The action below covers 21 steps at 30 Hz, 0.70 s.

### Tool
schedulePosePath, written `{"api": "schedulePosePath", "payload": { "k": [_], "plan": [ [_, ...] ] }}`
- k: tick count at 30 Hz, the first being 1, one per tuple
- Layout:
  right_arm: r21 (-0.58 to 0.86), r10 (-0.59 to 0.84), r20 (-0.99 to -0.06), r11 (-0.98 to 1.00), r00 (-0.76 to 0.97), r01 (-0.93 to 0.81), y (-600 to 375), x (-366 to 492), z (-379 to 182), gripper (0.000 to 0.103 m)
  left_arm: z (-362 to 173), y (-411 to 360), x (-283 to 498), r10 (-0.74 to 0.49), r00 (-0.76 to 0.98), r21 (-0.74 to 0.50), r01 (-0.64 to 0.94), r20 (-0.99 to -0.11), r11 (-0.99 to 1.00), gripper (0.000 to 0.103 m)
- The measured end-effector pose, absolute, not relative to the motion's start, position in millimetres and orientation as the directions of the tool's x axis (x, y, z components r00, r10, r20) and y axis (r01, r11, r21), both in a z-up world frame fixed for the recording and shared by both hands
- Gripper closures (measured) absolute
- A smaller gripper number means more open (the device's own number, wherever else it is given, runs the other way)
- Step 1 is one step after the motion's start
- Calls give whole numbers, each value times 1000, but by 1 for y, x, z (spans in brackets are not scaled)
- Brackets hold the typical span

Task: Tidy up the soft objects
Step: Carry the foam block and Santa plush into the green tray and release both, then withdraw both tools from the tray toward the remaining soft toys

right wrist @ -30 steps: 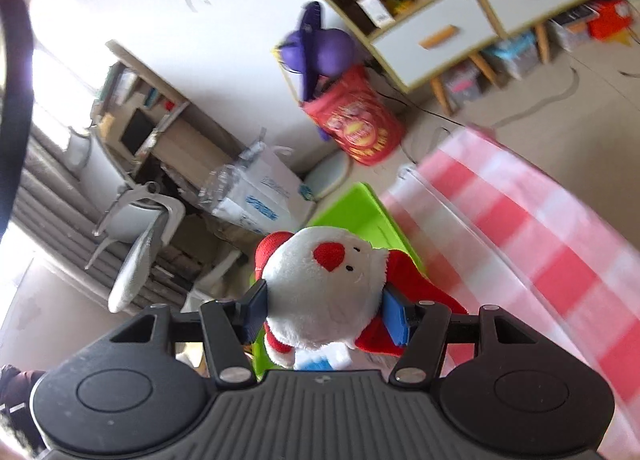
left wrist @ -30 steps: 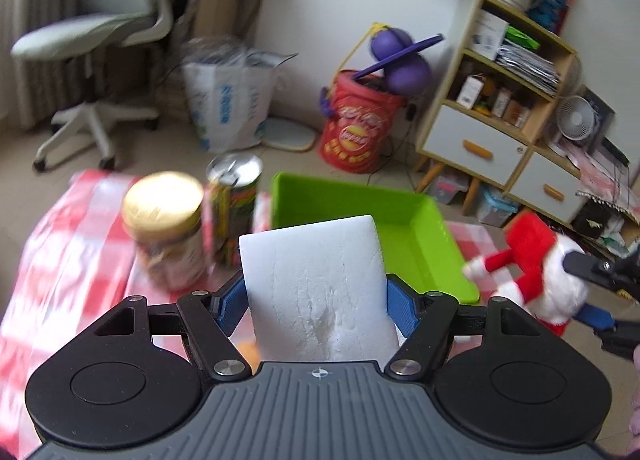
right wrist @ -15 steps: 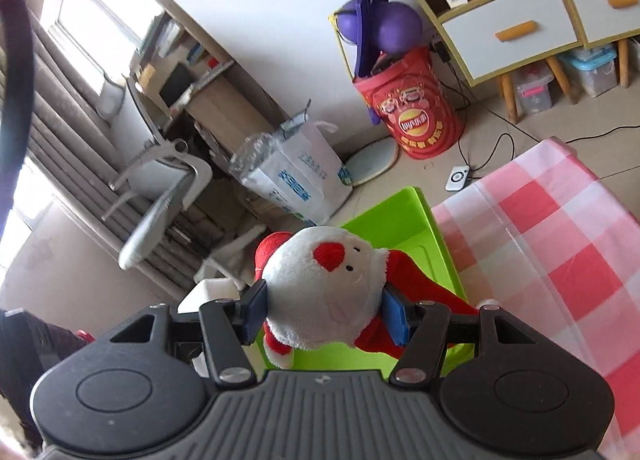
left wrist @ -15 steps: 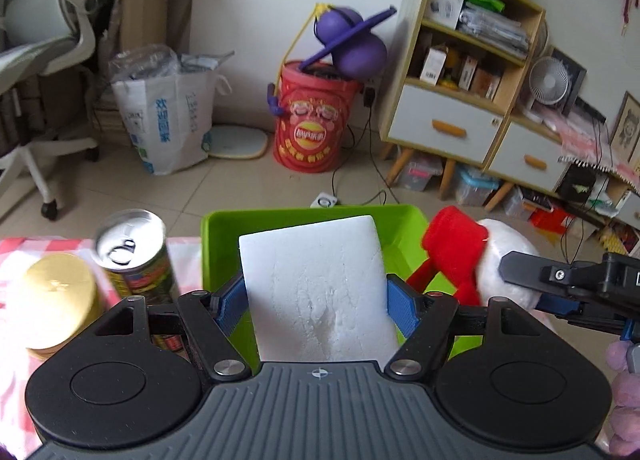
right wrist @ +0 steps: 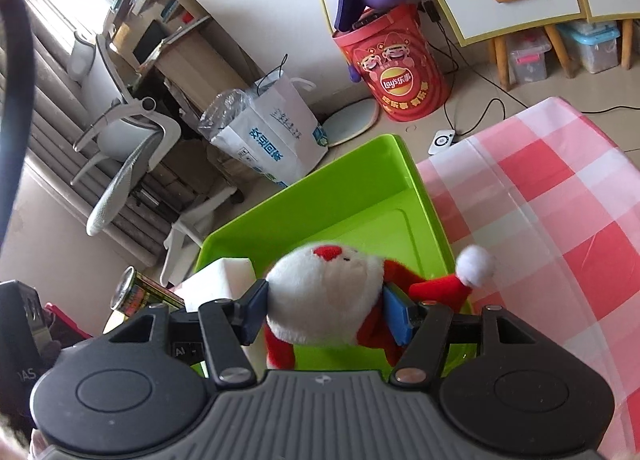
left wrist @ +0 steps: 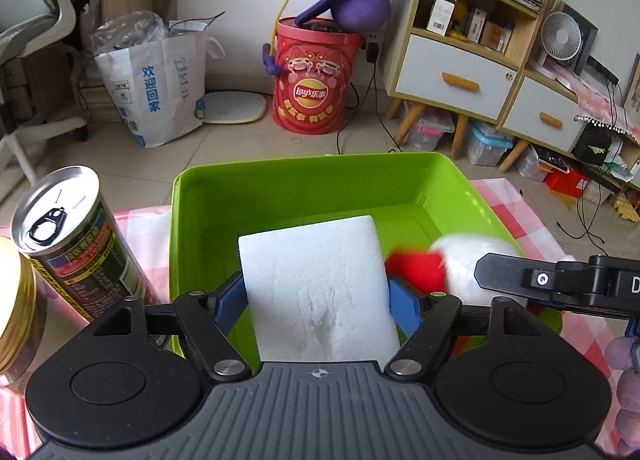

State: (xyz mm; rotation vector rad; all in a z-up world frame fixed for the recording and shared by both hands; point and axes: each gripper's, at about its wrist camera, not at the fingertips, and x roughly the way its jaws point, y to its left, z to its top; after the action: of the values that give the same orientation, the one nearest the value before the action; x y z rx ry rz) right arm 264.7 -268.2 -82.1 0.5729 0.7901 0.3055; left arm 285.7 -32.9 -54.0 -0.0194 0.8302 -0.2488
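The left claw (left wrist: 318, 300), jaws opening, pinches one white foam block (left wrist: 320, 288) over the green bin (left wrist: 304, 180). The right claw (right wrist: 326, 314), also opening, pinches one Santa plush (right wrist: 324, 300) above that bin. One can (left wrist: 76, 248) and one gold-lidded jar (left wrist: 16, 300) stand beside it on the pink-checked tabletop (right wrist: 560, 228); beyond lie tiled floor (left wrist: 240, 144), a red bucket (left wrist: 312, 88), and a drawer cabinet (left wrist: 456, 76).

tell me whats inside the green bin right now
Over the green bin, the left gripper, jaws opening, holds a white foam block and the right gripper, also opening, a Santa plush. They hide the floor beneath.
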Motion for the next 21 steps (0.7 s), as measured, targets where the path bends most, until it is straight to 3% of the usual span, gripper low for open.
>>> {"api": "schedulePosePath", "payload": {
  "k": [4,21],
  "plan": [
    [616,475,-563,787,677,-39,-271,264,-80,51,-55,-34,286,-218,646,-97,217,-732,971,20],
    [531,360,-598,847,716,17,-300,215,-39,50,-6,-3,234,-235,681,-140,193,-694,971,18]
  ]
}}
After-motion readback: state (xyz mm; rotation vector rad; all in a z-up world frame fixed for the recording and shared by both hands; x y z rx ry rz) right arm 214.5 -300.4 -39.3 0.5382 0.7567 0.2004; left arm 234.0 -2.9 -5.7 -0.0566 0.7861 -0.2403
